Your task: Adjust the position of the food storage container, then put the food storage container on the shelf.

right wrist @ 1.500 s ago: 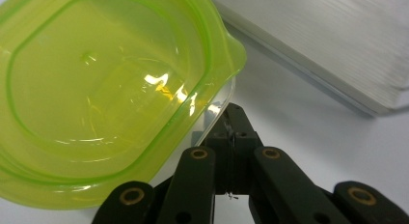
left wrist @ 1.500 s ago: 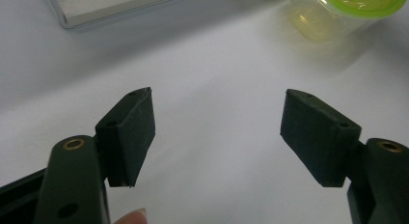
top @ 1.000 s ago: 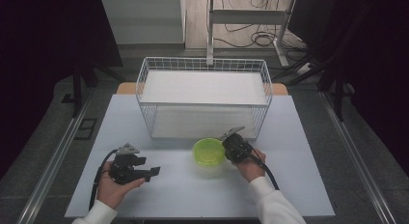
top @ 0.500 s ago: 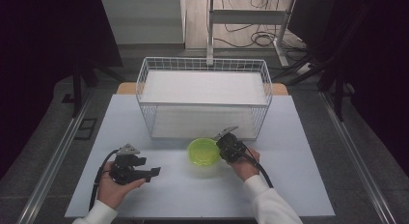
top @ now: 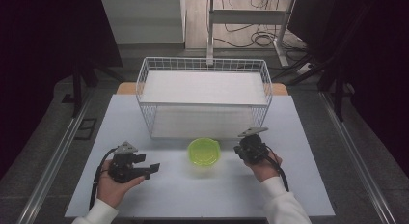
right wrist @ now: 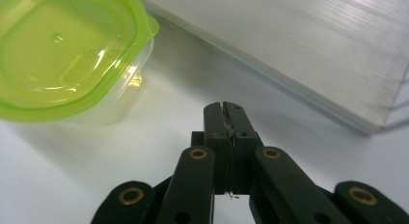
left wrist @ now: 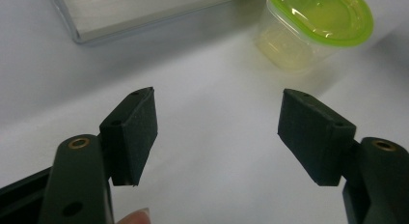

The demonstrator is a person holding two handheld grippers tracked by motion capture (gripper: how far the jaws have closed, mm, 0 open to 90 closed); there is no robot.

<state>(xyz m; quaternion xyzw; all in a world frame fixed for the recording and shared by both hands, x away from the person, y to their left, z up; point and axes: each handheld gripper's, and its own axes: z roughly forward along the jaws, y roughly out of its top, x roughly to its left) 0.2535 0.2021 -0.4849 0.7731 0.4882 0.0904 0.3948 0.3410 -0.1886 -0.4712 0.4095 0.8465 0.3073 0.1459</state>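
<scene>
A: Item one, the container (top: 204, 152). Entry?

B: Clear tub under a lime-green lid (right wrist: 65, 50), lid seated flat. It stands upright on the white table (top: 193, 195), near the middle, just in front of the wire basket (top: 205, 96). From the tub, the basket sits at twelve o'clock, close but apart. Likely parked there because the basket is where it goes next, judging by the layout.

A: Item two, the right gripper (top: 249, 147)?

B: At three o'clock from the tub, just beside it, not touching. In the right gripper view the jaws are pressed together with nothing between them; they have just been opening by a hair, though the frame shows them as good as closed. The tub lies to the upper left of the tips, clear of them. Closed tips that near a tub suit a nudge better than a grasp, I would judge.

A: Item three, the left gripper (top: 129, 167)?

B: At eight o'clock from the tub, well apart, resting in the person's left hand (top: 113, 185). Jaws spread wide, holding nothing; bare tabletop shows between the pads (left wrist: 137, 132). The tub sits far ahead toward the right-hand jaw. Open and aimed that way, it reads as waiting to receive.

A: Item four, surroundings?

B: Basket with a white liner panel (top: 202, 86) inside. A dark floor surrounds the table.
</scene>
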